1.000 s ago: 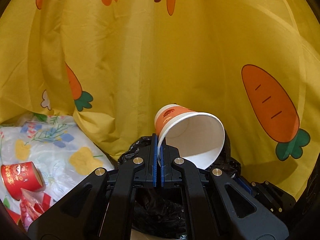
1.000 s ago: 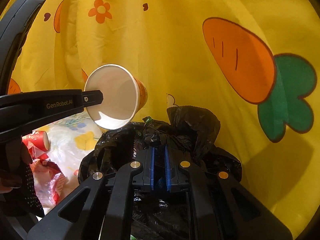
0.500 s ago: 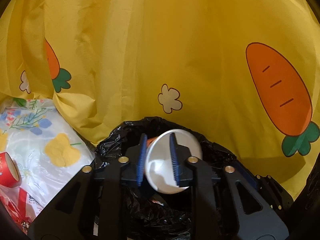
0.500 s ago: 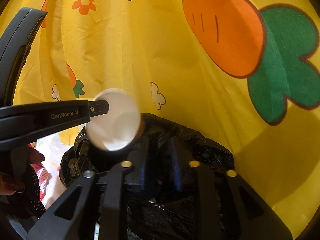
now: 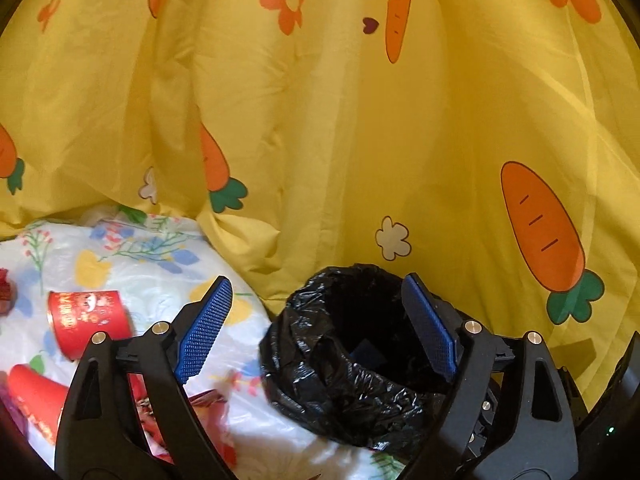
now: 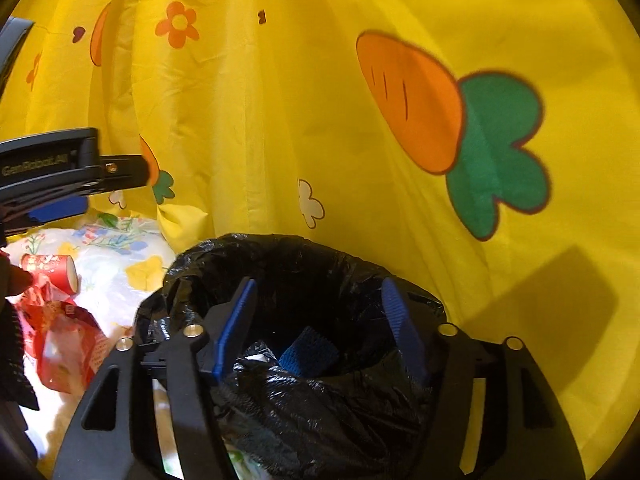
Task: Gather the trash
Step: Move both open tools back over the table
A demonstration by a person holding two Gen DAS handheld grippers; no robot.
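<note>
Jaws of both left gripper (image 5: 318, 326) and right gripper (image 6: 316, 334) opening, empty, over black bag (image 5: 352, 368); red cup (image 5: 86, 318) and wrappers (image 6: 66, 344) left on counter (image 5: 160, 276).

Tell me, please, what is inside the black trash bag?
Inside the black trash bag a blue textured piece and a small white scrap are visible. Anything deeper is hidden by dark folds.

Ahead of the left hand-held gripper (image 5: 316, 326), with blue ribbed pads (image 5: 204, 332), a yellow curtain (image 5: 340, 120) printed with orange carrots and flowers; a black bin bag (image 5: 340, 380) below; left, a red cup (image 5: 86, 318) on a white floral sheet (image 5: 160, 268).
</note>
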